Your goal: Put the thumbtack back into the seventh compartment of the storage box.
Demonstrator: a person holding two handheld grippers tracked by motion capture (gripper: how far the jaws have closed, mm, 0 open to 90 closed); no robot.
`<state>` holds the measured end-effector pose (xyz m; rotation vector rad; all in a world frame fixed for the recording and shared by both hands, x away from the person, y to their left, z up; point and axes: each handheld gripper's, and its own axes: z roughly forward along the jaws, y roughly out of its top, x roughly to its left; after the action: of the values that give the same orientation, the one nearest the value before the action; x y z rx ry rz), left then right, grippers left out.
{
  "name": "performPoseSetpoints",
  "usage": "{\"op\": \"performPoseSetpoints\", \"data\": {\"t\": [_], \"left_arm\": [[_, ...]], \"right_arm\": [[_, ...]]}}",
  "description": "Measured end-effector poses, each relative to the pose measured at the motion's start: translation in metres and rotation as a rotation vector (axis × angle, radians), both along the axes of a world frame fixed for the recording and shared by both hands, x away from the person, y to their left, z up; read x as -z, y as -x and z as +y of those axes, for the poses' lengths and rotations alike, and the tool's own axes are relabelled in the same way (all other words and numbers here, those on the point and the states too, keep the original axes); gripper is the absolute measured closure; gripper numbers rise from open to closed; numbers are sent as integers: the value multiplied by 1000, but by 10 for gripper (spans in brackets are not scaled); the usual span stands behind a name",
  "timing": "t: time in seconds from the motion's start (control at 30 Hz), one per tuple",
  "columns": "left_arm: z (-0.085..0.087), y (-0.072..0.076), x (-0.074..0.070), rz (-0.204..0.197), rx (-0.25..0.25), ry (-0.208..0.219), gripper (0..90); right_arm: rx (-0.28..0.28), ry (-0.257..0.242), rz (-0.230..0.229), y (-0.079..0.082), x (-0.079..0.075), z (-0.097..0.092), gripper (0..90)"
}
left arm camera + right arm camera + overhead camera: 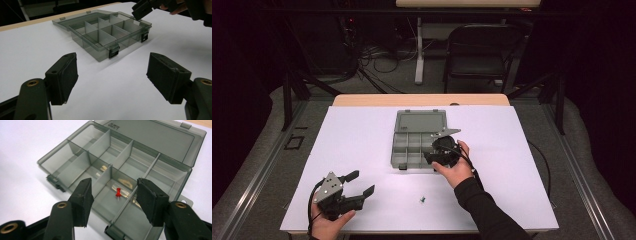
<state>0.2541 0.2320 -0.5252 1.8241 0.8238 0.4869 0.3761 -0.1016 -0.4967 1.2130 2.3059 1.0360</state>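
Compartment organiser box (pixel 414 145): lying open mid-table, lid flat behind. Red pushpin (pixel 118 193): resting in a near compartment, apparently just deposited. Green pushpin (pixel 423 200): lying loose on the sheet, likely awaiting sorting. Right gripper (pixel 113 200): hovering above, jaws apart, empty. Left gripper (pixel 362 184): waiting, jaws wide.

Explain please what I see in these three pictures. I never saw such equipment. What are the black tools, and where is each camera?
A person sits at a white table, holding hand-operated tongs in each hand. One camera looks down from above. The other two ride on the tongs, looking along their black jaws.

The left tongs hover open and empty near the table's front edge. The right tongs are open above a grey compartment box whose lid lies open. A red pushpin lies in one compartment, held by nothing. A small green object, too small to identify, lies on the table.
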Motion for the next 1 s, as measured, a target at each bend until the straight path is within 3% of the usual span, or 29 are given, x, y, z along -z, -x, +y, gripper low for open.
{"op": "performPoseSetpoints", "data": {"t": [0.3, 0.63, 1.0], "left_arm": [[0, 0, 0, -2, 0, 0, 243], [-1, 0, 1, 1, -6, -2, 244], [-1, -1, 1, 3, -4, -7, 243]], "right_arm": [[-44, -25, -68, 27, -4, -1, 404], [-73, -69, -109, 56, -2, -8, 394], [-78, -91, -106, 69, 3, -13, 390]]}}
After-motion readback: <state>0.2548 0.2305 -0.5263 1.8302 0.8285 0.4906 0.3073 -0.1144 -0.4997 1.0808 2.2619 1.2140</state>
